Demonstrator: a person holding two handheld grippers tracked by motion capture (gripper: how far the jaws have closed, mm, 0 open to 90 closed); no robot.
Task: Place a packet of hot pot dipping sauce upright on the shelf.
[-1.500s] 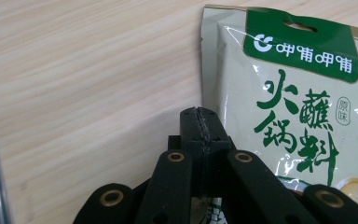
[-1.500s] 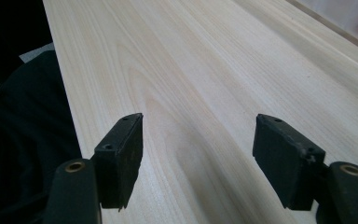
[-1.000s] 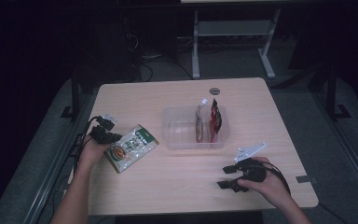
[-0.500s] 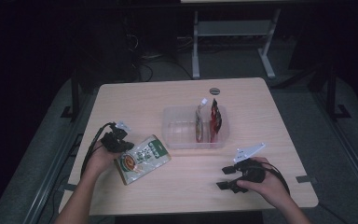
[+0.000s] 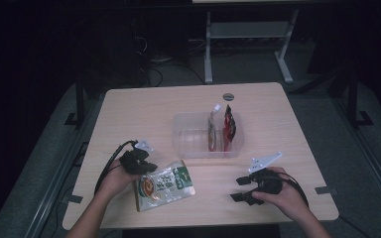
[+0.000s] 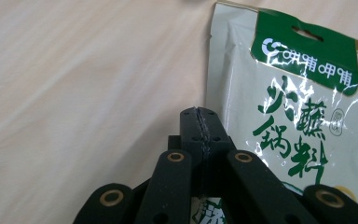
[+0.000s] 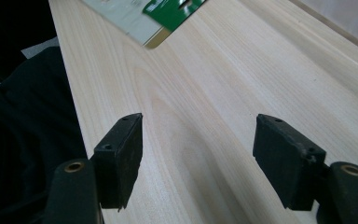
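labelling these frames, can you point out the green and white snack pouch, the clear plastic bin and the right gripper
green and white snack pouch [image 5: 164,185], high view, middle of its printed face
clear plastic bin [image 5: 191,133], high view, bare left floor
right gripper [image 5: 239,188], high view, between its open jaws

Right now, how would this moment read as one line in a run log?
left tongs: shut on snack bag | right tongs: open, nothing between them, above table | clear bin: two packets standing inside

High view: above, facing forward and down on the table [image 5: 129,114].
Gripper views: low, close along their jaws.
Shared: green-white packet [image 5: 164,184] [image 6: 298,107] [image 7: 163,11].
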